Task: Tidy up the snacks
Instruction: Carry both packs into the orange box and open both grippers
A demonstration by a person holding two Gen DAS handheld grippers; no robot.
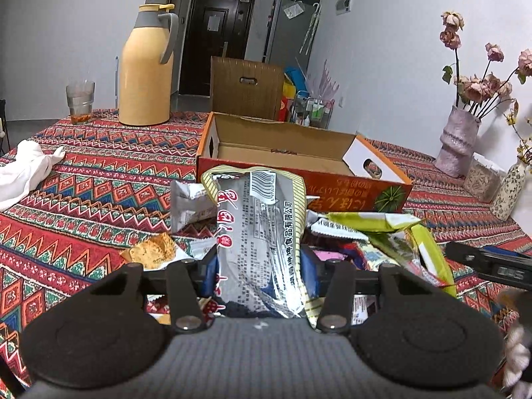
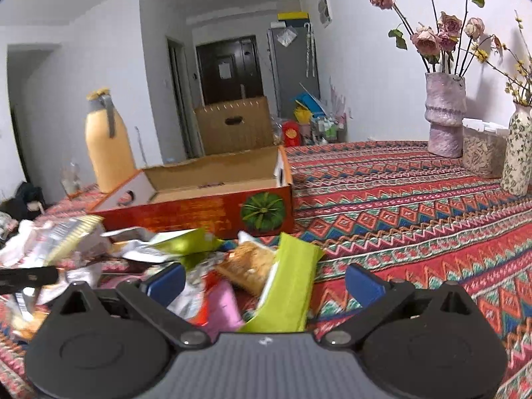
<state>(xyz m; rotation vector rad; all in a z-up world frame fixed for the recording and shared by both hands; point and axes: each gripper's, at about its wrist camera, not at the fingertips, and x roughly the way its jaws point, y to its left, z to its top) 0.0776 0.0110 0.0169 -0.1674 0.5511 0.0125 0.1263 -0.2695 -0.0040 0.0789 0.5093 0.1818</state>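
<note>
So the left gripper (image 1: 257, 266) is clamped on a silver snack packet (image 1: 259, 232), dead center of the left wrist view. It's crinkly foil with black print, a barcode near the top, red characters down its left side and a yellow striped edge. The long axis runs straight up the frame, top end pointing toward the orange cardboard box (image 1: 299, 166) sitting just behind it.

The right gripper (image 2: 264, 282) is spread wide open, lower middle of its own view, hovering over the snack pile. A lime green packet (image 2: 289, 286) lies between its blue pads, tilted, long axis running lower left to upper right. A cracker packet (image 2: 246, 266) sits just left of it.
</note>
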